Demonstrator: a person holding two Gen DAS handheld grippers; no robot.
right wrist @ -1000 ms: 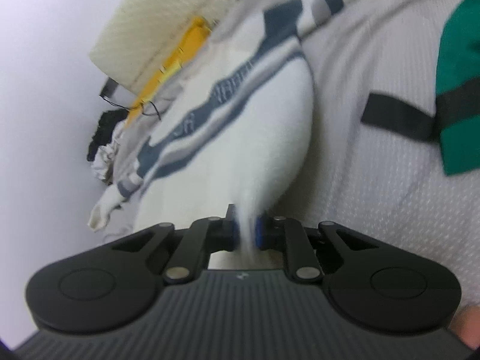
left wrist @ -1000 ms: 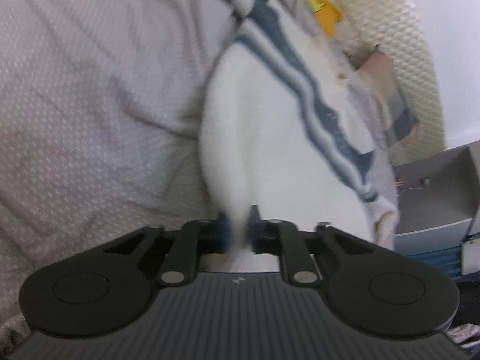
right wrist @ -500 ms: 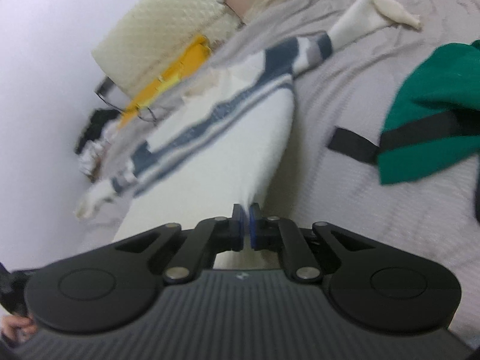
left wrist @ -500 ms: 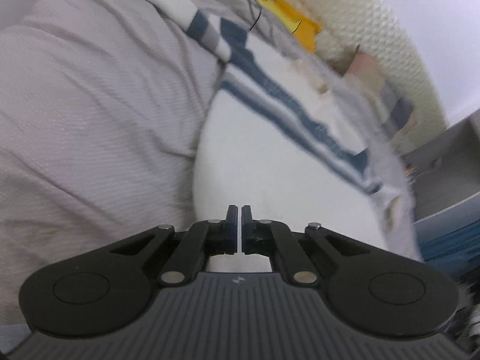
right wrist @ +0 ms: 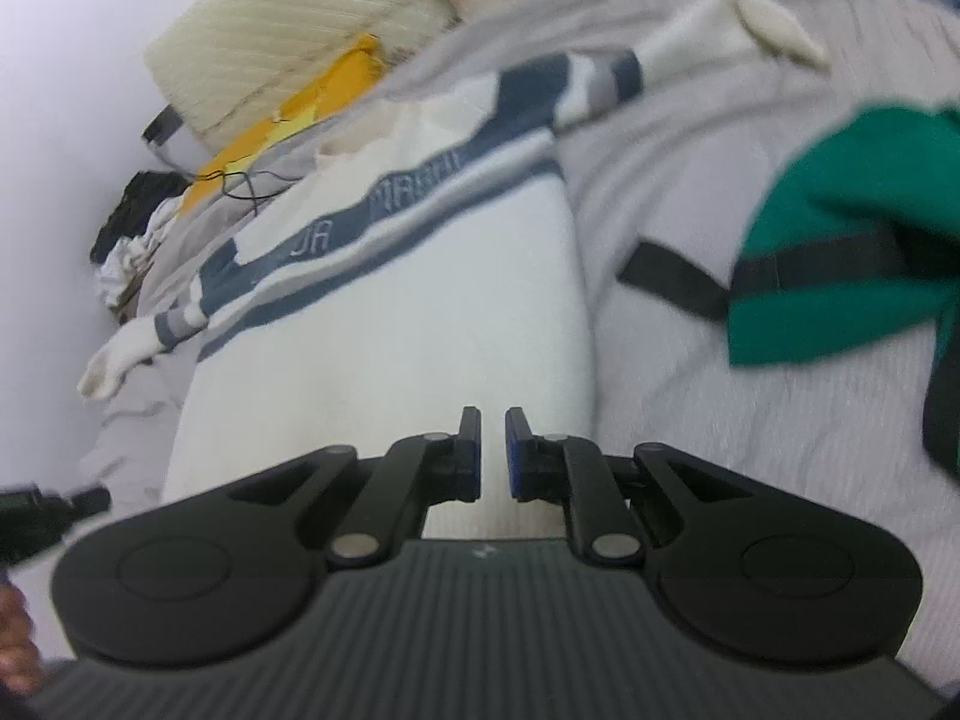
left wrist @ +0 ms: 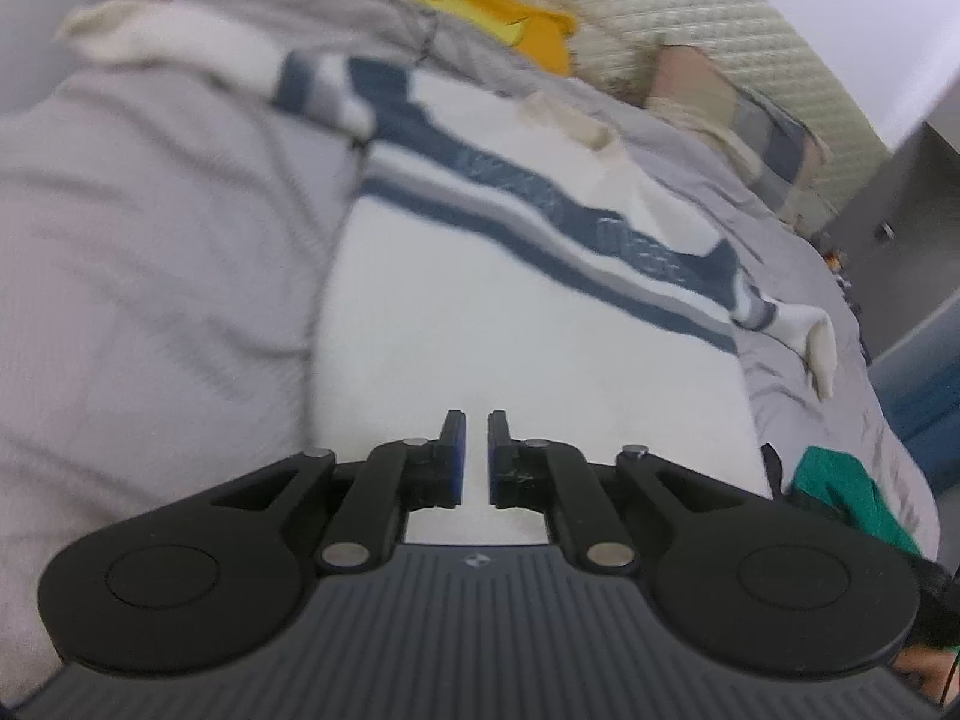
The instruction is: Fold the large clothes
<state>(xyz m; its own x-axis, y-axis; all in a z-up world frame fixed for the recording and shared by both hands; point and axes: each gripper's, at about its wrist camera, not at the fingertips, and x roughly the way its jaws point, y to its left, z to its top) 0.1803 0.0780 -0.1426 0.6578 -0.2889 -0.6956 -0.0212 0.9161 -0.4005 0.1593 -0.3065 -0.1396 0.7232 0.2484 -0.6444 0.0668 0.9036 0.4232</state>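
Observation:
A white sweater (left wrist: 510, 324) with navy and grey stripes across chest and sleeves lies spread flat on the grey bed sheet (left wrist: 150, 240), both sleeves out to the sides. My left gripper (left wrist: 475, 420) hovers above the left half of its lower hem. The jaws are opening, with a narrow gap and nothing between the pads. In the right wrist view the same sweater (right wrist: 408, 312) lies below my right gripper (right wrist: 492, 417), which hangs over the right part of the hem. Its jaws are opening too, and they are empty.
A green garment (right wrist: 840, 276) with black straps (right wrist: 666, 279) lies on the sheet (right wrist: 720, 450) right of the sweater. A yellow cloth (left wrist: 498, 12), a cream quilted headboard (left wrist: 690, 12) and a plaid pillow (left wrist: 750, 120) are at the far end. A grey cabinet (left wrist: 900, 198) stands beside the bed.
One second ago both grippers were pinching the sweater's hem. They have let it go and lifted away, and a small gap has appeared between each pair of pads. The sweater now lies flat.

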